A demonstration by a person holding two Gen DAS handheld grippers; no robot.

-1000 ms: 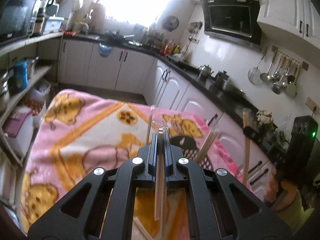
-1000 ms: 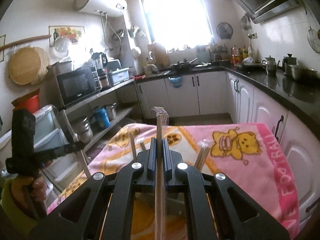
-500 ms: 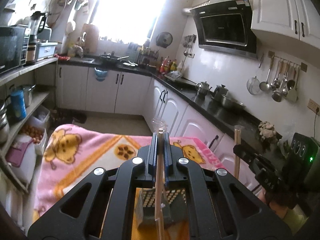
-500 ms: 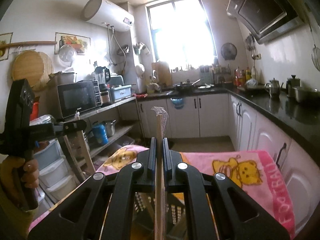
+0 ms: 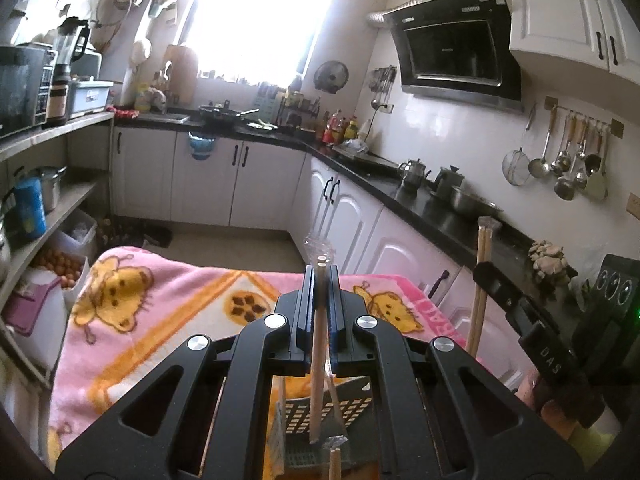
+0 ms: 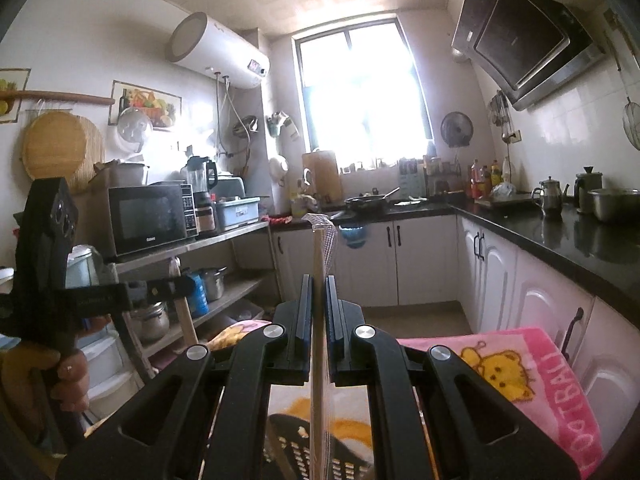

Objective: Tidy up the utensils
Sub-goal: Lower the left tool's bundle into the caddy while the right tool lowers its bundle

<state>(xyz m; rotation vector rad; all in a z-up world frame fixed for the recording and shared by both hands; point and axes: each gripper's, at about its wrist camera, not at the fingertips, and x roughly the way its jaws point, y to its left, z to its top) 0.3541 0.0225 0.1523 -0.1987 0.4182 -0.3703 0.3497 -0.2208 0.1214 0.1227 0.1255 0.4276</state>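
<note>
Left wrist view shows a wrapped pair of chopsticks (image 5: 318,344) pinched upright between the pressed-together fingers of the left gripper (image 5: 320,280), lower ends hanging just above a dark perforated utensil basket (image 5: 320,420) that stands on the pink bear blanket (image 5: 160,312). A second ago the camera looked down on far more blanket and the basket sat ahead and to the right; now the gripper has risen and levelled, and the basket lies directly beneath the sticks. The right wrist view tells the same story: the right gripper (image 6: 319,280) clamps its own wrapped chopsticks (image 6: 320,320), the plastic sleeve poking above the tips, and the basket (image 6: 304,452) has come into frame below where only blanket showed before. Each gripper appears in the other's view, off to the side, holding its sticks vertical (the two seem to flank the basket). Both pairs look lined up for lowering in, so the drop-in step is probably next; none of either pair is in yet.
</note>
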